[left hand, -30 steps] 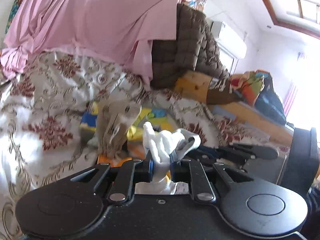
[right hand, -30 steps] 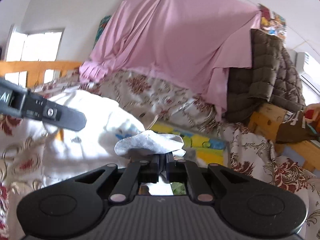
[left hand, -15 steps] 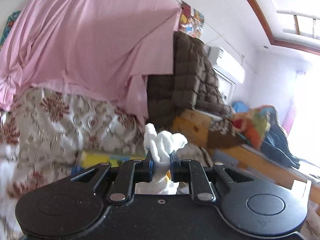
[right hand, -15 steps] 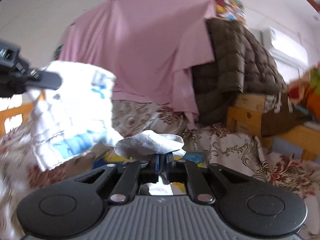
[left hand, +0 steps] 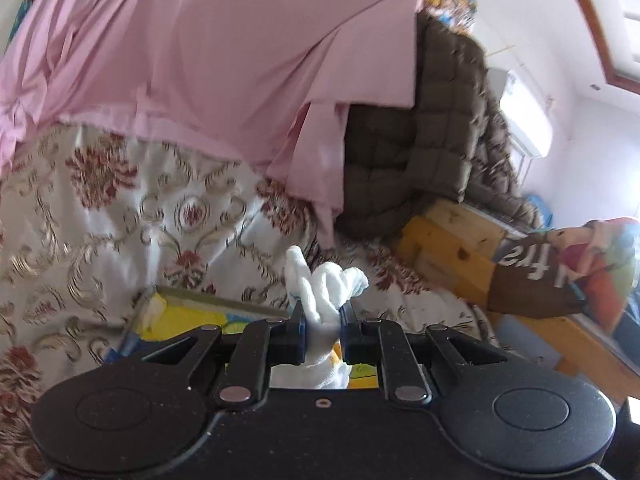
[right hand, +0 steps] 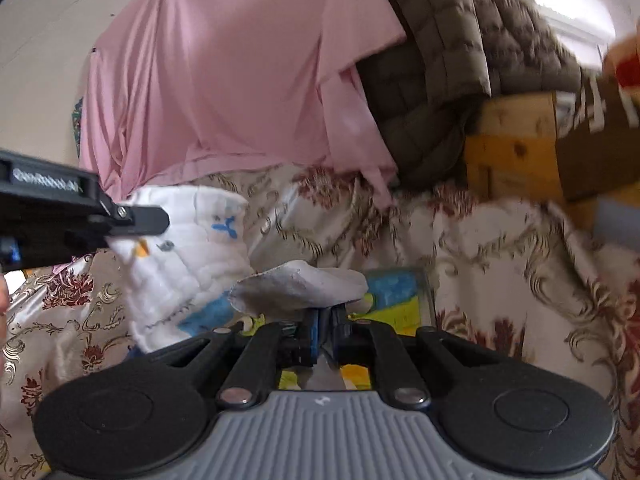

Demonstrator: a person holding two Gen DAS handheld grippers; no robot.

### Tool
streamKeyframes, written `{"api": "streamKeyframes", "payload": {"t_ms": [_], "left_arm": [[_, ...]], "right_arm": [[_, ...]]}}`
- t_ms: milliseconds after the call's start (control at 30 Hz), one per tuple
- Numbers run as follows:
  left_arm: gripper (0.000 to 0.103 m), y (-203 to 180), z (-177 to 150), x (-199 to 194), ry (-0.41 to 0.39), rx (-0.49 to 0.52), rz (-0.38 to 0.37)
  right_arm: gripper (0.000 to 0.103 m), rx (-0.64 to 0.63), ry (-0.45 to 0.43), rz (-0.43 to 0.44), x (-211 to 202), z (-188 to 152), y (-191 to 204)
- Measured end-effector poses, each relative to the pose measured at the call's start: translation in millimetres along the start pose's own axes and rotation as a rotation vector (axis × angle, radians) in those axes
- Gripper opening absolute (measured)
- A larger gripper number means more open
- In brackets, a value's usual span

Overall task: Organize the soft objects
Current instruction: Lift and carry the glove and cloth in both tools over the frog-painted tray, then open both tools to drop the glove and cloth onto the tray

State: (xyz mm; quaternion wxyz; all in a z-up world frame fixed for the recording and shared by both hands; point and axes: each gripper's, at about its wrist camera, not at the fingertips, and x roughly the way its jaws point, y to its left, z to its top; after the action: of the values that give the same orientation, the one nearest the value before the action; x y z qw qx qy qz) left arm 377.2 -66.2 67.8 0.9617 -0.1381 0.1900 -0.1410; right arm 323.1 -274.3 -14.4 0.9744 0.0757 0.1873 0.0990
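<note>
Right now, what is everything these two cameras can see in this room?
white quilted cloth: one, white with blue and orange marks, held up over the bed between both tools
floral bedspread: one, cream with red flowers, covers the bed
pink sheet: one, pink, hangs behind the bed
brown quilted blanket: one, brown, draped right of the pink sheet
yellow and blue mat: one, lies on the bedspread
wooden bed frame: one, light wood, right side
air conditioner: one, white, on the wall at right
left tool: black, shut on a bunch of the cloth
right tool: black and grey, shut on a cloth edge
</note>
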Motion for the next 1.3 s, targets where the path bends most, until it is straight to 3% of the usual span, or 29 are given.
{"api": "streamKeyframes", "payload": {"t_ms": [200, 500, 767, 1067, 1300], "left_arm": [[0.016, 5, -11, 39, 0.075, -0.05, 0.031], [0.016, 9, -28, 70, 0.188, -0.067, 0.076], [0.019, 3, -35, 83, 0.295, 0.019, 0.155], [0.046, 4, -34, 66, 0.283, 0.011, 0.177], [0.066, -1, -31, 27, 0.18, 0.016, 0.178]], "right_arm": [[0.007, 0.038, 0.049, -0.009, 15, -2, -21], [0.012, 0.007, 0.148, -0.02, 35, -12, -20], [0.021, -0.002, 0.187, -0.034, 38, -18, -19], [0.049, 0.01, 0.161, -0.047, 30, -14, -20], [0.069, 0.012, 0.091, -0.04, 4, 0, -14]]}}
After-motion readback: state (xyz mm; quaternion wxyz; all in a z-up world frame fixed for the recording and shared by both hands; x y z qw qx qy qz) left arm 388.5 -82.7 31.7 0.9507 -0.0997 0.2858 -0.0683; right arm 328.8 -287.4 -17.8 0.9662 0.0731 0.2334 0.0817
